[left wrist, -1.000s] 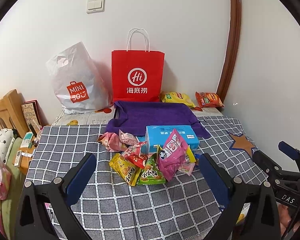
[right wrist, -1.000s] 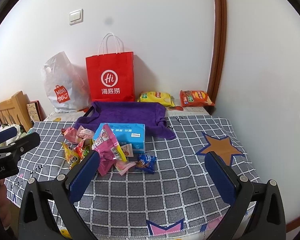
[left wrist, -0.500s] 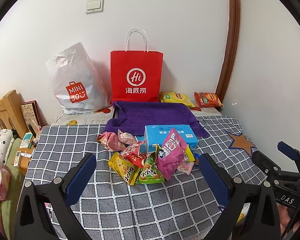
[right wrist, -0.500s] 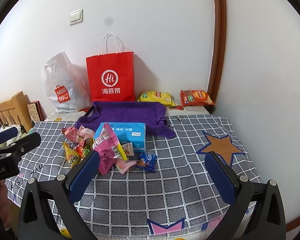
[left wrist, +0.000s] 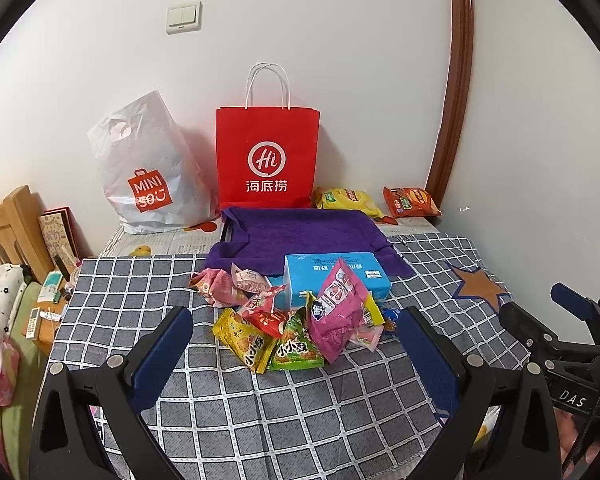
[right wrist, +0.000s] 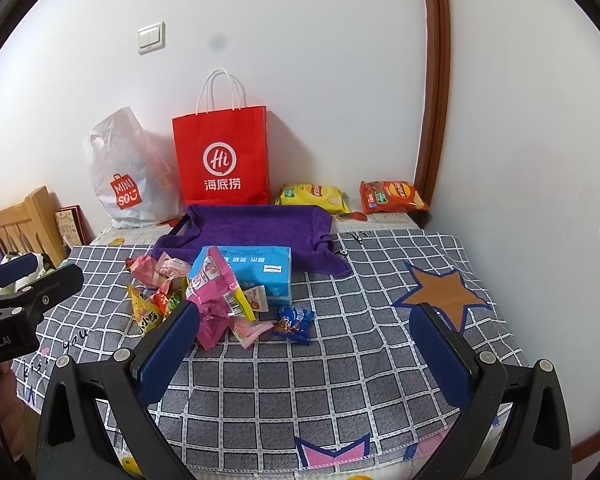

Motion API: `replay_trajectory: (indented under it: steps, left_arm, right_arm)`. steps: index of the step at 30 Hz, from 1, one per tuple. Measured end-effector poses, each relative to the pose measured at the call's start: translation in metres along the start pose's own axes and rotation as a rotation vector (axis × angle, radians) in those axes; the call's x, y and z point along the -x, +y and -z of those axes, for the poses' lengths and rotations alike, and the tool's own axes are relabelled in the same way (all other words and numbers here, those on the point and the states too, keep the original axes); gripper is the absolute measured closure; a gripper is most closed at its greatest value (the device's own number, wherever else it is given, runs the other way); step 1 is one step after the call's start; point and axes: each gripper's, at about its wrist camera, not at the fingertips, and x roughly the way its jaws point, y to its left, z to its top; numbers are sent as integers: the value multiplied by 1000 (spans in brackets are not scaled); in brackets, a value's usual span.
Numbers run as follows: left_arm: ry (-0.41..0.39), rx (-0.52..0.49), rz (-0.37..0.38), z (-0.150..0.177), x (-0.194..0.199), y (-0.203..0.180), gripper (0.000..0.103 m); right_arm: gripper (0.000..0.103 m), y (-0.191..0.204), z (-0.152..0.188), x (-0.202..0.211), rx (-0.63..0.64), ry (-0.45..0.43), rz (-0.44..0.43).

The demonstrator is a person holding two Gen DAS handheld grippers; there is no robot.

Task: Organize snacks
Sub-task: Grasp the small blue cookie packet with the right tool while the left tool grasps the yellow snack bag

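A: Where did the snack pile [left wrist: 296, 320] lie?

B: Straight ahead of the left gripper [left wrist: 296, 356], just beyond its fingertips on the checked cloth [left wrist: 260, 420]. The right gripper [right wrist: 300, 352] sat further off, the pile ahead and to its left.

A: And the 2 claws?

B: Both spread wide, holding nothing.

A: Anything only 1 view caught?

B: The right view showed the small blue packet [right wrist: 294, 322] clearly.

Home bedroom: wooden headboard [left wrist: 8, 228], bedding [left wrist: 0, 292].

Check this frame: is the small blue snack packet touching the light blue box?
Apart. In the right wrist view, the small blue packet lies nearer the camera than the light blue box, with checked tablecloth showing between them.
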Motion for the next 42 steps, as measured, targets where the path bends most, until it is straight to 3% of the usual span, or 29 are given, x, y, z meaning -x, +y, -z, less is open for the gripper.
replay_trajectory:
  steps: [18, 26, 31, 35, 37, 42]
  left_arm:
    - [20, -4, 5, 1, -24, 10, 1]
    - [61, 16, -12, 1, -54, 26, 1]
    - [102, 44, -25, 3, -80, 41, 1]
    - [141, 65, -21, 6, -102, 52, 8]
    - [157, 71, -19, 8, -111, 57, 10]
    - [188, 65, -43, 12, -131, 65, 11]
  right_arm:
    - [0, 2, 3, -27, -1, 7, -17]
    - [0, -6, 6, -57, -9, 55, 55]
    - [0, -15, 13, -84, 8, 72, 11]
    - [0, -21, 18, -113, -6, 130, -41]
    - [1, -21, 21, -127, -7, 157, -64]
    - [18, -17, 28, -171, -6, 233, -83]
